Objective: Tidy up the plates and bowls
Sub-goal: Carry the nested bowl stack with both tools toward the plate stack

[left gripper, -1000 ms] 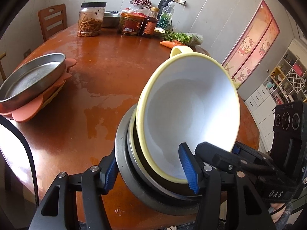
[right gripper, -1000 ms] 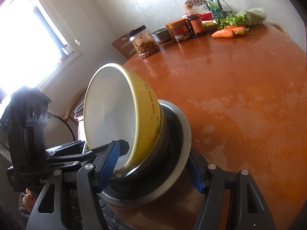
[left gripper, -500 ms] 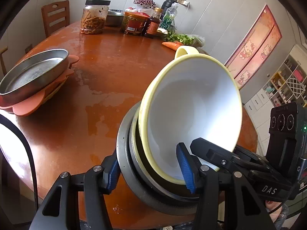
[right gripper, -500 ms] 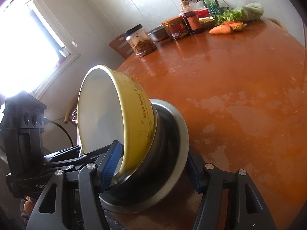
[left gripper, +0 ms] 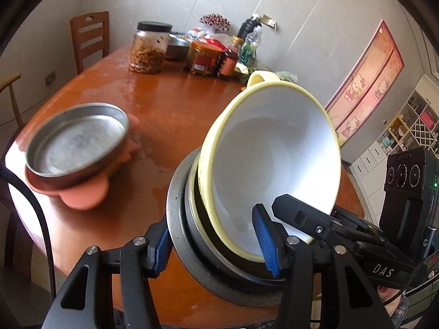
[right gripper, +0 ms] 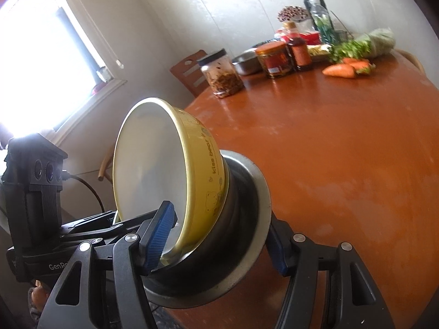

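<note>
Two grippers are holding one stack of bowls over the near edge of the round brown table point(left gripper: 170, 115). Lots of other things are sitting along the far edge by the wall: a jar with a black lid point(left gripper: 149, 48), a red jar point(left gripper: 204, 59), a dark sauce bottle point(right gripper: 300, 50), a small metal basin point(right gripper: 247, 61), some greens point(right gripper: 362, 45) and carrots point(right gripper: 340, 70). At the left edge, a metal pan point(left gripper: 76, 139) is resting on an orange plate point(left gripper: 82, 194), well apart from the stack. Nothing is sitting on the table between the stack and the pan. The left gripper point(left gripper: 216, 242) is partly open and squeezing the stack, one blue pad inside the yellow bowl point(left gripper: 270, 164) and one behind the metal bowl point(left gripper: 186, 246). The right gripper point(right gripper: 216, 242) is gripping the same way from the other side. The yellow bowl is sitting inside the metal one. The stack is tipping far over, with its open mouth facing sideways toward the person and its bottom pointing across the table.
</note>
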### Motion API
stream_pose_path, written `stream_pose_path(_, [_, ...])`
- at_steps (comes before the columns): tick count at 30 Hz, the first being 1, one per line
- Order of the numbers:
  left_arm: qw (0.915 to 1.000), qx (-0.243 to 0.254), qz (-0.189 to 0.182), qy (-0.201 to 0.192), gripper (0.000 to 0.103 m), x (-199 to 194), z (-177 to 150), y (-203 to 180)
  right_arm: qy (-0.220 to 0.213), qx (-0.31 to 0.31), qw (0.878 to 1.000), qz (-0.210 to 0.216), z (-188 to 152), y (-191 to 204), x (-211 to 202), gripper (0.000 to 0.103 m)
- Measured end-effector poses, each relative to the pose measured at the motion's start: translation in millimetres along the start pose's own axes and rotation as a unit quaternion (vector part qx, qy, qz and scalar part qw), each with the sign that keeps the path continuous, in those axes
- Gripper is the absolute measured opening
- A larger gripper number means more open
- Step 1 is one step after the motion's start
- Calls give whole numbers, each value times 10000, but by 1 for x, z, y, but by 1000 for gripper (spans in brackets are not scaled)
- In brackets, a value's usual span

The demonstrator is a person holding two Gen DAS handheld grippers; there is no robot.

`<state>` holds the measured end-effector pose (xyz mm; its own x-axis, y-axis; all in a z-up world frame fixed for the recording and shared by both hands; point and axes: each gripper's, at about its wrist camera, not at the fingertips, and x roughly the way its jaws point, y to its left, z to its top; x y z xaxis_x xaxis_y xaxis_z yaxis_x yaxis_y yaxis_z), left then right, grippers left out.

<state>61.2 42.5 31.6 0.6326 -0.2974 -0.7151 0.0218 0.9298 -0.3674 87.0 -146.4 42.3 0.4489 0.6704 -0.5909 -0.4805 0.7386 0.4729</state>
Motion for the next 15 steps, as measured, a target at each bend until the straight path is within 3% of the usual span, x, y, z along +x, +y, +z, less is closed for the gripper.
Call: stream_pose_path(15, [9989, -248, 277, -289, 54, -45, 38, 60, 48, -385, 9988, 297, 50, 69, 46, 65])
